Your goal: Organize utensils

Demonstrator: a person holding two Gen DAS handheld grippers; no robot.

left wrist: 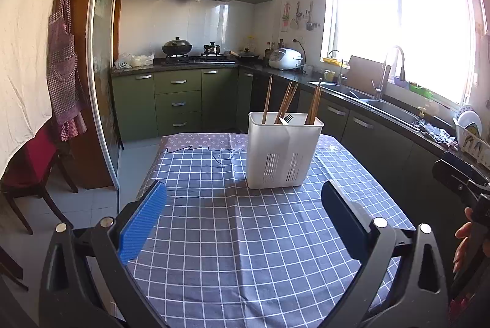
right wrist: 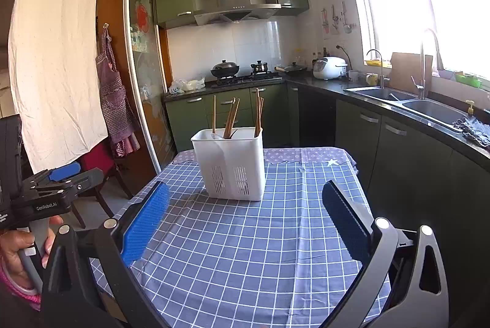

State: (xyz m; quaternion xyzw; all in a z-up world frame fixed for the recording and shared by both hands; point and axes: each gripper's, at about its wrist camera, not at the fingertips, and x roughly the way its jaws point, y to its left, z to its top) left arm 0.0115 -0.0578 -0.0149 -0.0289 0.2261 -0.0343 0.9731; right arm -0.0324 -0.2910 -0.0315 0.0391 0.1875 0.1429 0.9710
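A white plastic utensil holder (left wrist: 283,150) (right wrist: 233,164) stands upright toward the far end of the table. Several wooden chopsticks (left wrist: 286,103) (right wrist: 231,117) stick up out of it, and a fork (left wrist: 287,119) rests among them. My left gripper (left wrist: 245,205) is open over the checked cloth, well short of the holder, with nothing between its blue-padded fingers (left wrist: 142,224). My right gripper (right wrist: 246,205) is open too, empty, also short of the holder. In the right wrist view the left gripper (right wrist: 52,184) shows at the left edge, held by a hand (right wrist: 18,248).
The table wears a blue-grey checked cloth (left wrist: 245,251) (right wrist: 260,251). A red chair (left wrist: 30,165) stands left of the table. Green cabinets, a stove with a wok (left wrist: 177,48), and a sink (left wrist: 367,97) run along the counter behind and to the right.
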